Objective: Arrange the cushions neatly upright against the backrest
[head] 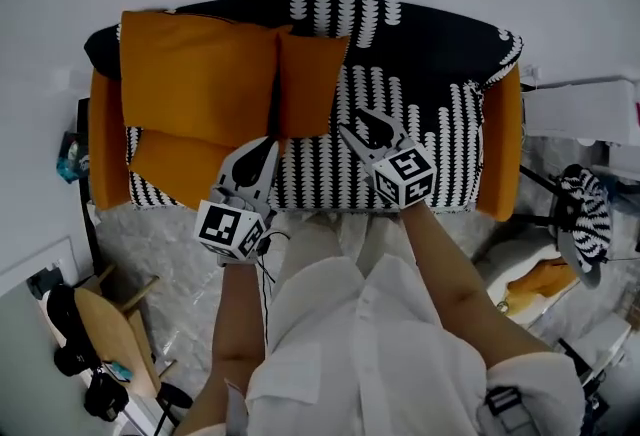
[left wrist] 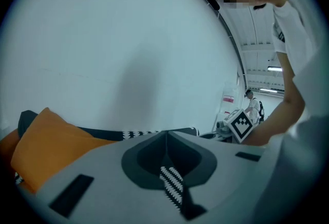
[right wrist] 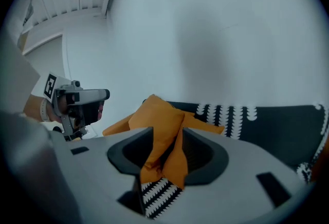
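**Head view.** Sofa (head: 420, 114), black-and-white patterned cover, orange arms.
- Large cushion (head: 195, 74), orange, stands against the backrest (head: 430, 34) at the left end.
- Small cushion (head: 308, 82), orange, leans on the backrest just beside the large one.
- Flat cushion (head: 175, 169), orange, lies on the seat below the large cushion.
- Left gripper (head: 262, 149) is over the seat front, near the flat cushion's right end.
- Right gripper (head: 350, 132) has its tips at the small cushion's lower right corner.

**Left gripper view.**
- The left gripper (left wrist: 165, 138) has its jaws closed together, with nothing held.
- A strip of patterned seat (left wrist: 172, 184) shows through the slot behind the tips.
- An orange cushion (left wrist: 51, 146) sits at the left; which one cannot be told.
- A pale wall (left wrist: 118, 48) is ahead.

**Right gripper view.**
- The right gripper (right wrist: 172, 141) has its jaws closed on a fold of the small cushion (right wrist: 162, 125), and orange fabric fills the gap.
- The backrest (right wrist: 267, 125) is behind.
- The left gripper (right wrist: 77, 102) is at the left, apart.
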The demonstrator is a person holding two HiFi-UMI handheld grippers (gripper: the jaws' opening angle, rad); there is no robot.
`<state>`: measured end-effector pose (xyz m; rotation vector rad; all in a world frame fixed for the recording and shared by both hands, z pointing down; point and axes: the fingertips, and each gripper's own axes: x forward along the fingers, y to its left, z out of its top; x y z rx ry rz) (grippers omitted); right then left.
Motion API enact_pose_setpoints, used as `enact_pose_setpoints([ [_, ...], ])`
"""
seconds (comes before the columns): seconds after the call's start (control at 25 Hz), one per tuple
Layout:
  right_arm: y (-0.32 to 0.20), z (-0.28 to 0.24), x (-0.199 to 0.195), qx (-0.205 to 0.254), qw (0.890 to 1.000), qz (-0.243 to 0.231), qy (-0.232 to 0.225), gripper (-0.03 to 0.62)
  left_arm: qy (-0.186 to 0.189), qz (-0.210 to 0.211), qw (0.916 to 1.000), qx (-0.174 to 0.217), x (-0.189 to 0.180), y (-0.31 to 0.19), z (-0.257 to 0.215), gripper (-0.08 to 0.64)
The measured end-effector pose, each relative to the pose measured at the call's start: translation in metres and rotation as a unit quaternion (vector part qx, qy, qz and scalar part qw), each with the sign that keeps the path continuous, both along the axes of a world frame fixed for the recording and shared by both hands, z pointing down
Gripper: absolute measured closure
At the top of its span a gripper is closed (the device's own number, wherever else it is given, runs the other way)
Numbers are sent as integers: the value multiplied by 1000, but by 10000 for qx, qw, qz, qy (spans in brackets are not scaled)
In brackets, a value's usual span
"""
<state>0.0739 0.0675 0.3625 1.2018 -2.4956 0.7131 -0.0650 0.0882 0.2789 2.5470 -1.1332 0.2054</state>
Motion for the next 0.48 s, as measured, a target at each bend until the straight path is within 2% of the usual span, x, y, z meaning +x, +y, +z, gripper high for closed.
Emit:
enact_pose_setpoints([
  [0.2,-27,66,-7,-518,9986,92,-78,404,-4,-311,9992,-249,9,-20,44,537],
  [0.48,-55,156,-9,-1256,9912,346,245,374,17,-447,9973,-588,11,-38,95,537],
])
